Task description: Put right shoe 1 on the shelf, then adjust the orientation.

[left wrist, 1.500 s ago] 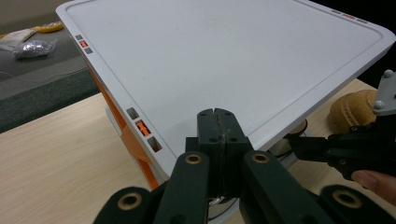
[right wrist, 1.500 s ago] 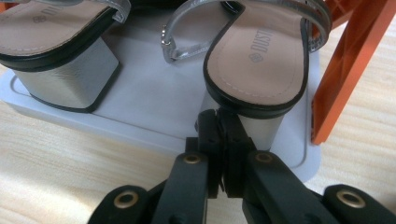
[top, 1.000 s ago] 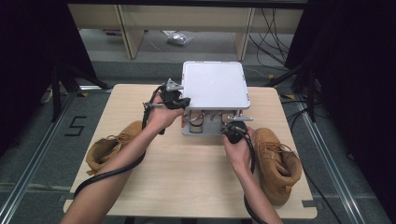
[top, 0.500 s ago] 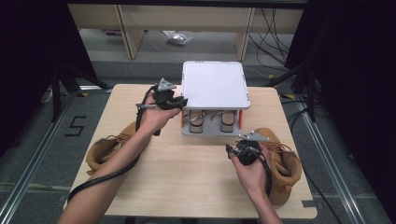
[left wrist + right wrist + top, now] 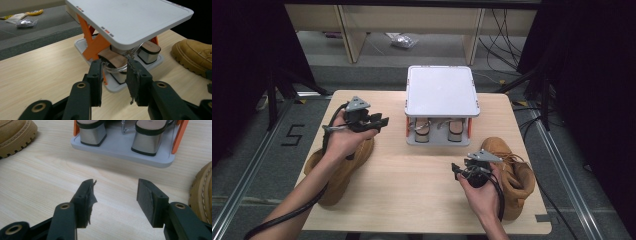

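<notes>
A small rack with a white top (image 5: 442, 92) stands at the table's middle back, and a pair of block-heeled sandals (image 5: 438, 132) sits on its lower grey shelf. One tan boot (image 5: 339, 172) lies at the left under my left forearm. A second tan boot (image 5: 514, 172) is at the right. My left gripper (image 5: 381, 121) hovers open left of the rack, pointing at it; its own view shows the jaws (image 5: 115, 83) apart before the sandals (image 5: 150, 51). My right gripper (image 5: 457, 170) is open and holds nothing, in front of the rack (image 5: 120, 147), beside the right boot (image 5: 202, 190).
The wooden table (image 5: 412, 200) has bare surface across its front middle. Black frame posts and cables stand at both sides, and shelving (image 5: 362, 20) runs behind. A floor marking "5" (image 5: 292, 135) lies at the left. Orange braces (image 5: 93, 45) hold up the rack's top.
Both grippers have drawn back from the rack. The right one came toward the front edge beside the right boot, and the left one moved left and nearer the person.
</notes>
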A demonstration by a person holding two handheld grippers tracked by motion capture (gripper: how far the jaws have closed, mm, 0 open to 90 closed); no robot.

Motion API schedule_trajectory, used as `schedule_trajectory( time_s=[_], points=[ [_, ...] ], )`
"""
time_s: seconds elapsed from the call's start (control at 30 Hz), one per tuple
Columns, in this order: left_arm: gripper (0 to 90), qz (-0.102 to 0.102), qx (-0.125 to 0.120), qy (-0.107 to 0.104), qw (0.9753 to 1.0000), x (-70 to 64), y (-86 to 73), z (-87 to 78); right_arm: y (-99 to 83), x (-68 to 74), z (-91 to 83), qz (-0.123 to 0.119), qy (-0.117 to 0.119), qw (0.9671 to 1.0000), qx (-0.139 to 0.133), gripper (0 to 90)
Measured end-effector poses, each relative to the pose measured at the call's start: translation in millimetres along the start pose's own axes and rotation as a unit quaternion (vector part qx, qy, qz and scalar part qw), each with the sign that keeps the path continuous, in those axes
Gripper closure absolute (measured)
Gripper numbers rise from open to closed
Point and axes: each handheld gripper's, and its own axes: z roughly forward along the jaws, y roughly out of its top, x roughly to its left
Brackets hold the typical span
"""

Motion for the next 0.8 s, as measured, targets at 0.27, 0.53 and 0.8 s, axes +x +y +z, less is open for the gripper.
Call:
schedule_trajectory(
  time_s=[0.27, 0.53, 0.8],
  points=[
    [63.8, -0.012, -0.002, 0.019, 0.9998, 16.2, -18.6, -31.3, -3.6, 3.5, -6.1, -0.003, 0.0, 1.0, -0.005, 48.6],
    [64.4, -0.023, 0.001, 0.023, 0.9995, 24.5, -27.5, -41.4, -1.0, -0.5, -9.8, 0.003, -0.006, 0.9999, -0.01, 48.7],
    [62.8, -0.036, -0.005, 0.046, 0.9983, 36.1, -42.8, -66.6, 2.7, -5.5, -12.0, 0.008, -0.002, 0.9999, -0.014, 48.6]
  ],
)
